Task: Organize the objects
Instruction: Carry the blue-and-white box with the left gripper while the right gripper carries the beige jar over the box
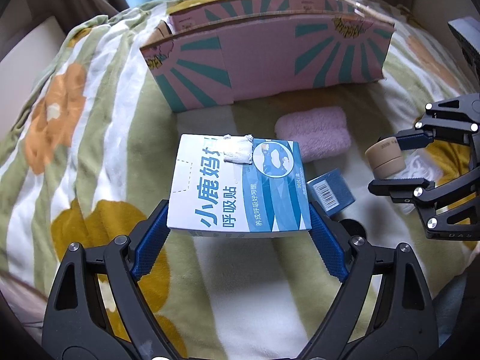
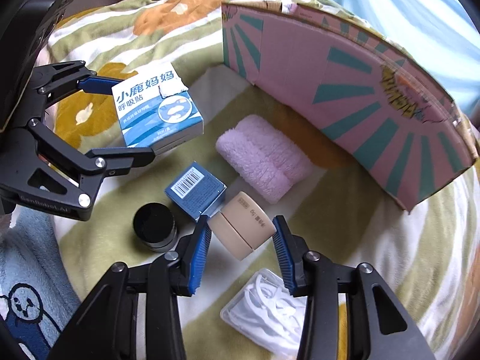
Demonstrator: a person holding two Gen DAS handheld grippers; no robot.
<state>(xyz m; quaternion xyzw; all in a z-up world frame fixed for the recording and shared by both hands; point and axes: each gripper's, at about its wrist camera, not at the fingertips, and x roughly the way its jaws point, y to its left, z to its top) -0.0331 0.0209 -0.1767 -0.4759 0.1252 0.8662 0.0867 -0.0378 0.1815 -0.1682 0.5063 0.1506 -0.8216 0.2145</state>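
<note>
From the left wrist, the left gripper [image 1: 240,225] has its blue pads clamped on the two sides of a white-and-blue box [image 1: 237,183] with Chinese lettering, held above the floral blanket [image 1: 75,120]. A torn patch of white tape sits on the box's far edge. Beyond it stands the pink carton [image 1: 270,57] with teal rays, its top open. Between carton and box lies a folded pink towel [image 1: 313,132]. A small blue box [image 1: 330,192] with a barcode shows just right of the held box, partly hidden by the right pad. At the right edge the right gripper [image 1: 393,165] is seen side-on, its fingers closed on a beige jar [image 1: 385,159].

From the right wrist, the right gripper [image 2: 240,237] grips the beige jar [image 2: 243,229], tilted, between its blue pads. This view adds what the other hides: a black-lidded jar [image 2: 154,228] standing just left of the small blue box [image 2: 196,190], and a clear case of white floss picks [image 2: 264,312] lying under the right finger. The towel [image 2: 264,156] lies before the carton [image 2: 360,99]. The left gripper [image 2: 133,120] appears at left, pinching the white-and-blue box [image 2: 159,108]. A pale blue cloth [image 2: 27,270] with a cartoon figure shows at lower left.
</note>
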